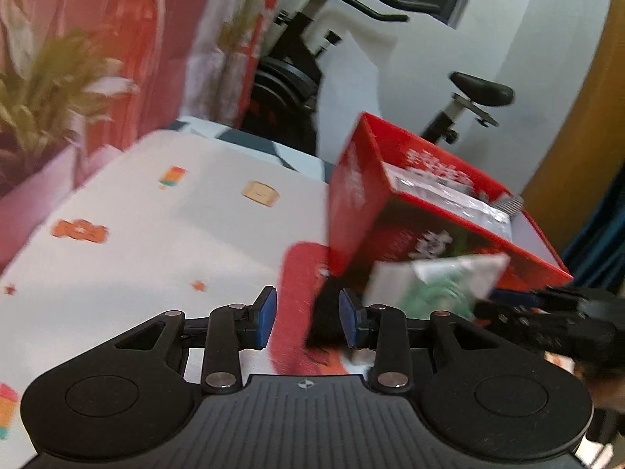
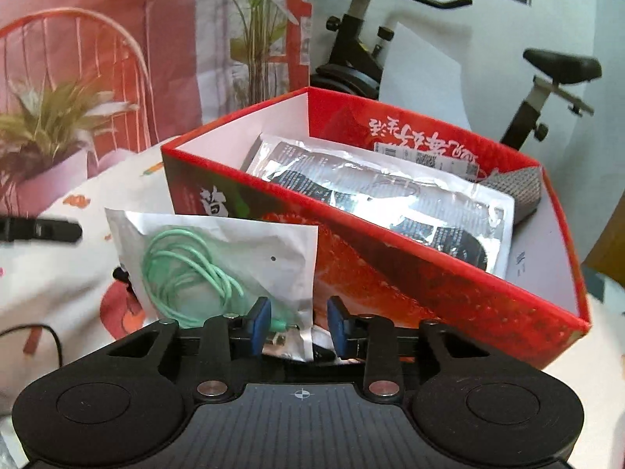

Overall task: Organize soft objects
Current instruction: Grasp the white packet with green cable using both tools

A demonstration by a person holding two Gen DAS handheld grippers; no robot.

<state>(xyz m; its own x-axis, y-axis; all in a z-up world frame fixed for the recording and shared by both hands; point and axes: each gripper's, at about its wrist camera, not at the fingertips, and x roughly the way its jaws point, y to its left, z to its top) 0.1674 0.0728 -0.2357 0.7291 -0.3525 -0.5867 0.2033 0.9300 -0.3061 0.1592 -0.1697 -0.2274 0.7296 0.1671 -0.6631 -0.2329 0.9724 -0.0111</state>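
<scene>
Tongs: left [image 1: 308, 318] spread w/ nothing between, right [image 2: 299, 326] spread round cable pouch [image 2: 218, 262] beside red box [image 2: 429, 273].

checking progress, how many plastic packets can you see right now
2. One with a green cord stands in front of the red box, between the right gripper fingers. One silver packet lies inside the box. More may be hidden underneath.

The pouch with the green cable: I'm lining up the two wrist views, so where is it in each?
Left wrist: pouch with the green cable, lower right, blurred, in front of the red box.
Right wrist: pouch, lower left of centre, just ahead of the right gripper.
Shared landmark: the red box.
</scene>
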